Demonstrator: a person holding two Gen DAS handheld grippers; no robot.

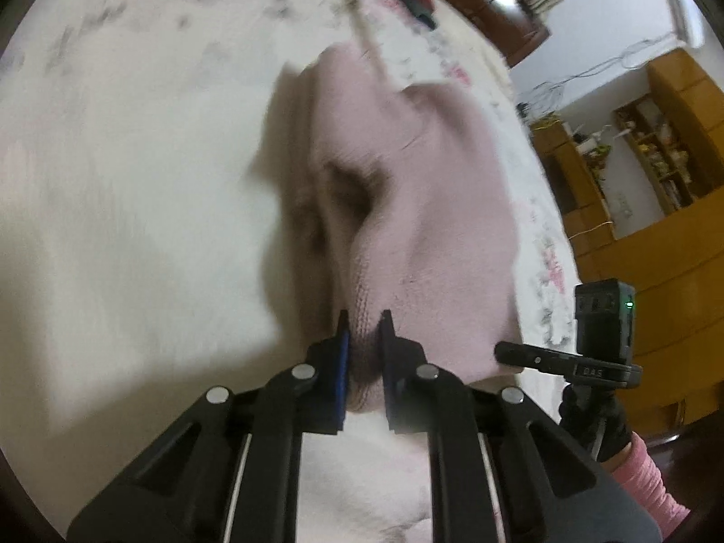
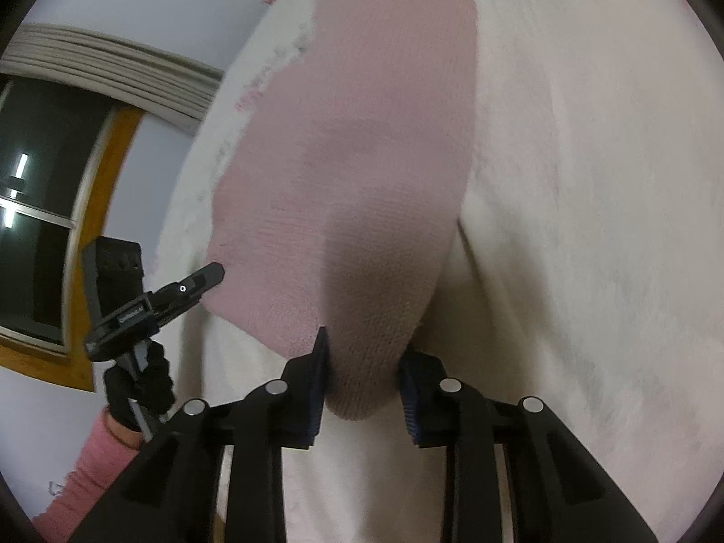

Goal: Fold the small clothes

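A white bed cover [image 1: 135,226] with faint pink and grey print fills most of both views, and the pink knitted garment [image 1: 407,190] lies on it, stretched between the two grippers. In the left wrist view the left gripper [image 1: 364,316] has its blue-padded fingers [image 1: 344,348] closed on a bunched near edge of the garment, the cloth pinched between them and rumpled into a dark fold further away. The right gripper [image 1: 511,350] shows at the right of that view, its tip at the garment's near right edge, held by a black-gloved hand [image 1: 593,421] with a pink sleeve [image 1: 642,484]. In the right wrist view the right gripper's own fingers [image 2: 319,353] grip another near edge of the garment, which runs away flat across the bed cover. Wooden shelves [image 1: 656,145] stand far right beyond the bed.
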